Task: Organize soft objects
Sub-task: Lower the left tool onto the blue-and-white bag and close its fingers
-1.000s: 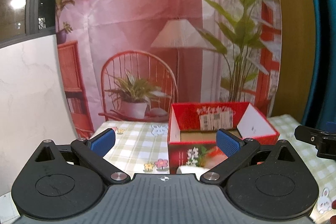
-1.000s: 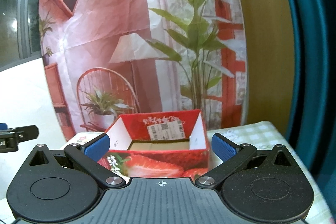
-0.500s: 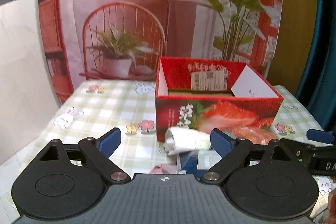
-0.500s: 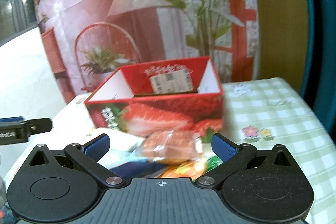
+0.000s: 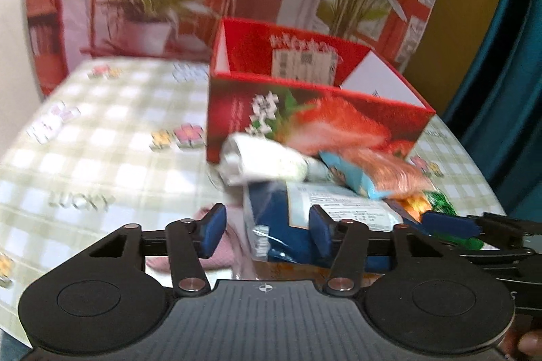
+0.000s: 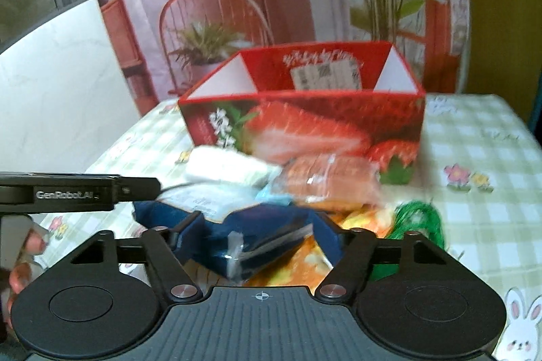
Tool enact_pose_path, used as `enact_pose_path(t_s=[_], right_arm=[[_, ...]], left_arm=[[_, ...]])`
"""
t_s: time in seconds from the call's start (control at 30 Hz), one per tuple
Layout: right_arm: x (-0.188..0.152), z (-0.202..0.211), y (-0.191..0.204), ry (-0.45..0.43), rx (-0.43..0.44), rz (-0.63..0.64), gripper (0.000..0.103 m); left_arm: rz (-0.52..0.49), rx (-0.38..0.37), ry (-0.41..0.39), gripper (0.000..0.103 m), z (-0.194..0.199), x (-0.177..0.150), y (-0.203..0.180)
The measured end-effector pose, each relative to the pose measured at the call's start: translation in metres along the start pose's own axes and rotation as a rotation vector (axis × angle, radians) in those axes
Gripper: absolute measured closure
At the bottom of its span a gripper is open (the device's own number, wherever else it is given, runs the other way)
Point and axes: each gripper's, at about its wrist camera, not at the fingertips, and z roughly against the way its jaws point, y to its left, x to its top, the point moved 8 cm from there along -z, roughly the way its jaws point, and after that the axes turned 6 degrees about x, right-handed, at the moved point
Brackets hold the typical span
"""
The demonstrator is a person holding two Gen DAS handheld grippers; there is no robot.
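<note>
A heap of soft packets lies in front of the red strawberry box (image 5: 305, 120) (image 6: 305, 124). On top is a dark blue packet in clear wrap (image 5: 281, 225) (image 6: 257, 239), with a white roll (image 5: 267, 161) (image 6: 227, 168) and a brown bread pack (image 5: 393, 174) (image 6: 332, 178) behind it. My left gripper (image 5: 266, 232) is closing around the blue packet's left end; its left pad hangs over a pink cloth (image 5: 220, 249), clear of the packet. My right gripper (image 6: 260, 237) is closing astride the same packet's near corner. No firm pinch shows in the blur.
A green-checked cloth (image 5: 101, 157) covers the table. A green shiny packet (image 6: 420, 218) and an orange-yellow one (image 6: 305, 259) lie at the heap's right. The box stands open at the top, with a printed backdrop and a teal curtain behind.
Both grippers sank and tipped down over the heap in front of the box. Their jaws narrowed from wide open, and the blue packet now sits between both pairs of fingers.
</note>
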Motion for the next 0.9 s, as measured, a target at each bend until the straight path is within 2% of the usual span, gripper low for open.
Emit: enact_pose_path(t_s=[0.13, 0.23, 0.57, 0.67, 0.9], right_arm=[[-0.006, -0.006, 0.000, 0.033, 0.032, -0.017, 0.054], [-0.009, -0.008, 0.001, 0.044, 0.044, -0.022, 0.058], [-0.014, -0.015, -0.003, 0.070, 0.065, -0.049, 0.058], [-0.014, -0.015, -0.004, 0.071, 0.069, -0.053, 0.058], [-0.016, -0.016, -0.005, 0.070, 0.071, -0.063, 0.059]], left_arm=[[0.023, -0.025, 0.031, 0.047, 0.001, -0.006, 0.003], [0.044, -0.048, 0.050, 0.047, 0.001, -0.009, 0.005], [0.072, -0.059, 0.068, 0.046, 0.005, -0.007, 0.003], [0.056, -0.089, 0.062, 0.051, 0.006, -0.007, -0.004], [0.037, -0.100, 0.052, 0.054, 0.014, -0.006, -0.009]])
